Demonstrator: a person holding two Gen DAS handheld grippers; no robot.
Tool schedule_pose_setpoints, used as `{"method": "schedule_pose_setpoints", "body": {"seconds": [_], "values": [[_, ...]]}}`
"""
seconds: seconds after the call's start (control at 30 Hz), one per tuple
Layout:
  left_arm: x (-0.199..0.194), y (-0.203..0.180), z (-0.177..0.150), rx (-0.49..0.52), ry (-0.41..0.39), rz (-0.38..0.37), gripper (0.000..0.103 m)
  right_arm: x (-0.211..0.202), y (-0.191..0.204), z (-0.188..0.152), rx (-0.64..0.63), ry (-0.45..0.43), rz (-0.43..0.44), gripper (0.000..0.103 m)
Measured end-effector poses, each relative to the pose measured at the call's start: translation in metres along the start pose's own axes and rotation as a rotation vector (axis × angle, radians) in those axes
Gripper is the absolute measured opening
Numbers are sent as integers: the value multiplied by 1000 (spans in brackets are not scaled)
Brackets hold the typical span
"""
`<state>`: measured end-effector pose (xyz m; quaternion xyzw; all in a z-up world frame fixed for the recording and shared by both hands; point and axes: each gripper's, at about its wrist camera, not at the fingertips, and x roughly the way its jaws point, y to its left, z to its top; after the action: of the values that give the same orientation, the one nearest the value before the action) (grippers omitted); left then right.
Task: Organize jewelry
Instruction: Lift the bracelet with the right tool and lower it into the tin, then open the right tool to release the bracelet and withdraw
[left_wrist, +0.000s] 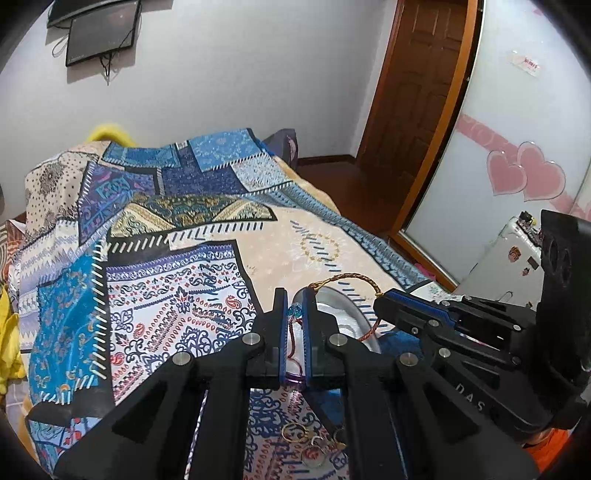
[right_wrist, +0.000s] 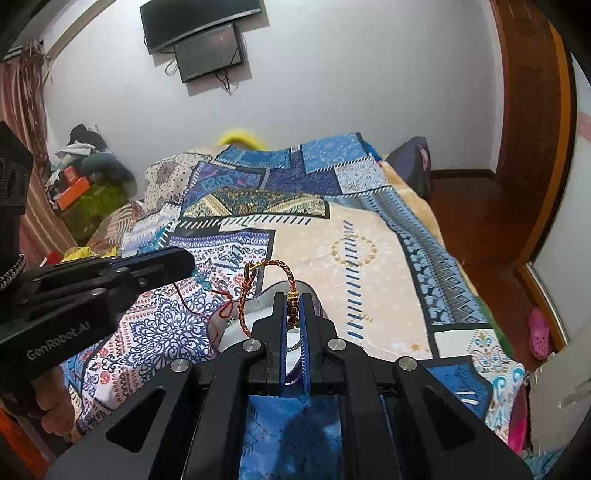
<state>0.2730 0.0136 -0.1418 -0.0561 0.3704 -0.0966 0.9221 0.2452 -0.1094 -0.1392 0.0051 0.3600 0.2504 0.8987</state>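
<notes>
Holding both grippers closed over a patchwork bedspread (left_wrist: 155, 266), the person has one piece of jewellery stretched between them. The left gripper (left_wrist: 294, 314) pinches a small teal-beaded end with a thin red thread trailing from it; its pads stand almost together. The right gripper (right_wrist: 293, 306) clamps the gold-beaded section of a braided red-and-gold cord bracelet (right_wrist: 273, 269), jaws likewise nearly shut.

Key relation: the bracelet arches up and across from the right gripper's tips toward the left gripper, so its long axis runs side to side between the two hands. A silvery, purple-rimmed tray (right_wrist: 236, 332) lies on the bed just under and beyond both sets of fingertips. The right gripper appears nearer to the tray's middle.

Judgement: the coming move probably calls for lowering the cord into the tray, both hands descending together so the loop does not snag or twist.

Several loose gold rings (left_wrist: 295, 432) lie on the bedspread near the left gripper's base, apart from the tray, not yet sorted.
</notes>
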Motion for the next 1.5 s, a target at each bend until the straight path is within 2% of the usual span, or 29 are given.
{"method": "schedule_pose_setpoints", "body": {"seconds": [0.4,0.83,1.03,1.17,1.37,1.5], "values": [[41,-1,-11,11,110,-39,6,22,-6,-5,-21,88,18,6],[35,-5,-13,27,126,-53,6,27,-8,-4,-34,130,22,6],[19,-6,-9,32,105,-44,8,18,-5,-1,-42,121,23,12],[2,-6,-8,35,78,-26,18,8,-1,1,-54,102,19,13],[-24,-6,-9,40,45,-8,20,-9,7,4,-62,68,18,14],[-41,-5,-13,38,23,4,34,-21,12,3,-69,50,21,19]]}}
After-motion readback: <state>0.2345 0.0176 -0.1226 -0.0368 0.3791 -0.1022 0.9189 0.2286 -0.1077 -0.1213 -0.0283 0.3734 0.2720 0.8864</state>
